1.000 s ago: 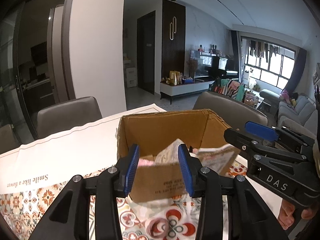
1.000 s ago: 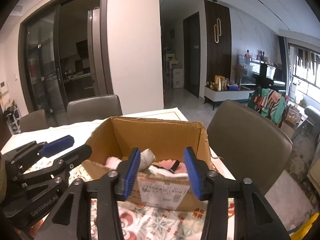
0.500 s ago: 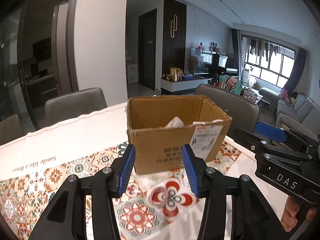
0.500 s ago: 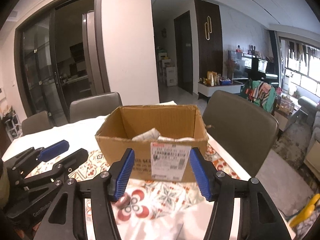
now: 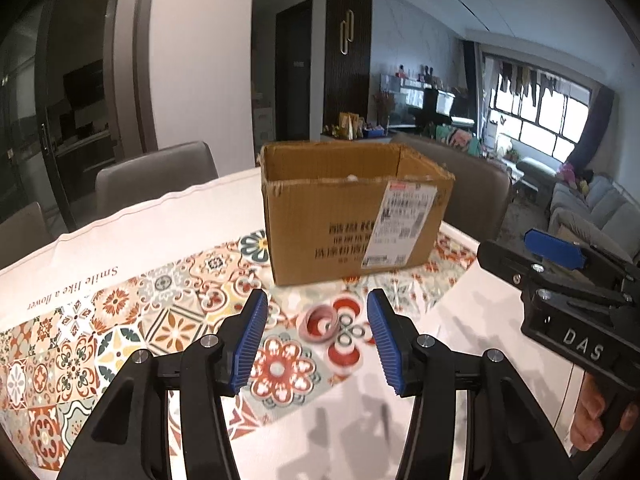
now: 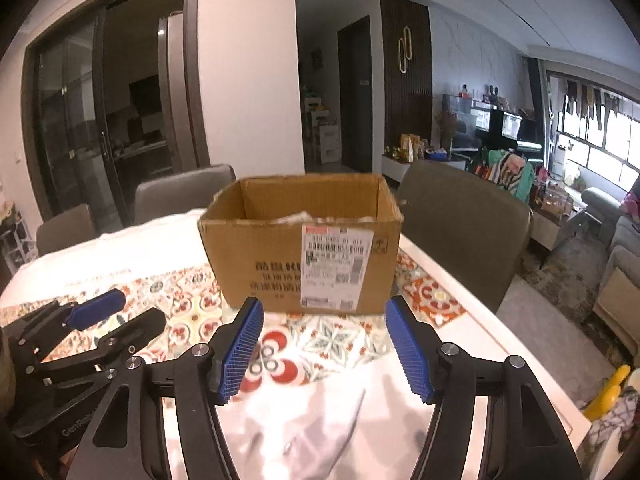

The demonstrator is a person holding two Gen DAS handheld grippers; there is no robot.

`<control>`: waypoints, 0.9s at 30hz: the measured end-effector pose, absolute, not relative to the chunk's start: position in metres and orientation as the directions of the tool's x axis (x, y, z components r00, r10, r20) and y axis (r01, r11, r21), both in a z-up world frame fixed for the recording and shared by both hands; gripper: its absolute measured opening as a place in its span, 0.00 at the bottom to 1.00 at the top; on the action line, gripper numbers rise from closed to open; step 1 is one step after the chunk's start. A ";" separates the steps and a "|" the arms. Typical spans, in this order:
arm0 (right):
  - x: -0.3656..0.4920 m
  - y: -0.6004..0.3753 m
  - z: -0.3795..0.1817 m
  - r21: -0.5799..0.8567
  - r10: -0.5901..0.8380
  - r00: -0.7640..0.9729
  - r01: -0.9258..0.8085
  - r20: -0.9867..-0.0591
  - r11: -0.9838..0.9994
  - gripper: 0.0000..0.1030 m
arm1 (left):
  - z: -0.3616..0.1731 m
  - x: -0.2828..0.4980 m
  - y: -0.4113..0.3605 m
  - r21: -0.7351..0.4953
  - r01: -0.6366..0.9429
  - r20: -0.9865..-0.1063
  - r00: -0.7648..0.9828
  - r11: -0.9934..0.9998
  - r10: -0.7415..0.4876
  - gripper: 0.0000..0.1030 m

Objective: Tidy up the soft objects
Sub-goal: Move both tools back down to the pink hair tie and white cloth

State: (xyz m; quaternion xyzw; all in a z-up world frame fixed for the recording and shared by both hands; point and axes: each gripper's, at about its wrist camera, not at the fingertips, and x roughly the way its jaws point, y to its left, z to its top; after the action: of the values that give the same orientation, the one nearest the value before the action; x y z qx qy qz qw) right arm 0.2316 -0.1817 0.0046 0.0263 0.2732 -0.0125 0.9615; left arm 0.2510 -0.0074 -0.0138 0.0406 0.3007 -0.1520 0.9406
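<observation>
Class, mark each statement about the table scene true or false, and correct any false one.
1. The cardboard box is open at the top. True.
2. The left claw is shut on a sock. False: it is open and holds nothing.
3. A pink ring lies on the patterned tablecloth in front of the box. True.
4. The shipping label is on the box's back wall. False: it is on the side facing the cameras.
5. The right claw is open. True.

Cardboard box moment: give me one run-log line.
left gripper: open, empty | right gripper: open, empty | cardboard box: open-topped, soft items inside | pink ring: on tablecloth
</observation>
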 end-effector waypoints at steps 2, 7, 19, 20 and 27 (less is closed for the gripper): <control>0.226 -0.182 -0.003 0.048 -0.016 0.842 0.049 -0.539 0.998 0.63 | -0.020 0.248 -0.006 0.000 0.315 -0.591 0.766 0.949 -0.255 0.50; 0.219 -0.182 -0.020 0.090 -0.019 0.819 0.086 -0.573 0.992 0.63 | -0.036 0.244 0.001 -0.012 0.328 -0.619 0.739 0.945 -0.264 0.50; 0.206 -0.172 -0.072 0.138 -0.046 0.740 0.186 -0.671 0.973 0.63 | -0.072 0.256 0.001 -0.017 0.367 -0.689 0.670 0.930 -0.277 0.50; 0.206 -0.173 -0.075 0.146 -0.044 0.733 0.193 -0.679 0.970 0.63 | -0.075 0.258 0.001 -0.018 0.370 -0.694 0.665 0.929 -0.278 0.50; 0.206 -0.170 -0.094 0.145 -0.073 0.708 0.243 -0.703 0.959 0.63 | -0.095 0.271 -0.001 -0.029 0.399 -0.721 0.627 0.917 -0.295 0.50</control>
State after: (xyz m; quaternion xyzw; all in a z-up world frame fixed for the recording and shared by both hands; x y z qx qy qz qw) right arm 0.2056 -0.1699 -0.0941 0.1140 0.3725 -0.0863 0.9170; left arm 0.2707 -0.0009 -0.0949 0.0670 0.3864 -0.1928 0.8994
